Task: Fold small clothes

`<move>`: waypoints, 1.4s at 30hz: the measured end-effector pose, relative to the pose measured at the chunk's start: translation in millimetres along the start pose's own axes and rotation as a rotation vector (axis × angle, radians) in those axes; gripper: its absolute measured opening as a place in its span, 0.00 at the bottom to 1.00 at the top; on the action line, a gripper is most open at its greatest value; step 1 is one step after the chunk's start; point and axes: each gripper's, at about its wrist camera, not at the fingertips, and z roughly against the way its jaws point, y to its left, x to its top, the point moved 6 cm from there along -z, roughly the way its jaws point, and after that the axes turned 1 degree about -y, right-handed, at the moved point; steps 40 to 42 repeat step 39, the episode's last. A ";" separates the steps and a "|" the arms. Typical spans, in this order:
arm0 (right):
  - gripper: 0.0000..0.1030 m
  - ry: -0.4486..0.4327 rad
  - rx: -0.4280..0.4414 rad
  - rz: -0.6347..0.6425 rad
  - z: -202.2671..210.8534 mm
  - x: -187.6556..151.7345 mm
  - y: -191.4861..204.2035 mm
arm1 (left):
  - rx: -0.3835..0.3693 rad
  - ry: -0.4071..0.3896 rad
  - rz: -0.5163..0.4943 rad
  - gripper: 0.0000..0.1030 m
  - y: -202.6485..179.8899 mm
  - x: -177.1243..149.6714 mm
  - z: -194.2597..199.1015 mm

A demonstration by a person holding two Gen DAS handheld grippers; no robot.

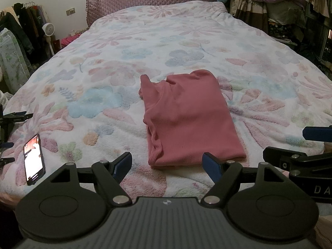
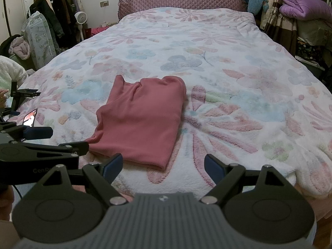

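A pink ribbed top lies folded into a long rectangle on the floral blanket; it also shows in the right wrist view. My left gripper is open and empty, just short of the top's near edge. My right gripper is open and empty, near the top's near right corner. The right gripper shows at the right edge of the left wrist view, and the left gripper at the left edge of the right wrist view.
A lit phone lies on the blanket at the near left, also in the right wrist view. A black stand is at the left edge. A clothes rack and fan stand left of the bed, piled bedding right.
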 end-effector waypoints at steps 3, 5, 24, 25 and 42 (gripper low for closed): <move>0.79 0.000 0.000 0.000 0.0 0.0 -0.1 | 0.000 -0.001 -0.001 0.87 -0.5 -0.3 0.0; 0.79 0.000 0.000 0.000 -0.1 0.0 -0.3 | -0.001 0.000 -0.001 0.87 -0.4 -0.2 -0.1; 0.79 0.000 0.000 0.000 -0.1 0.0 -0.2 | 0.002 0.000 0.002 0.87 2.6 0.5 1.5; 0.79 -0.001 0.002 -0.001 -0.1 0.0 -0.1 | 0.004 0.000 0.002 0.87 3.2 0.5 1.6; 0.79 0.001 0.001 0.002 0.6 -0.7 0.9 | 0.002 -0.005 0.005 0.86 4.4 2.1 3.0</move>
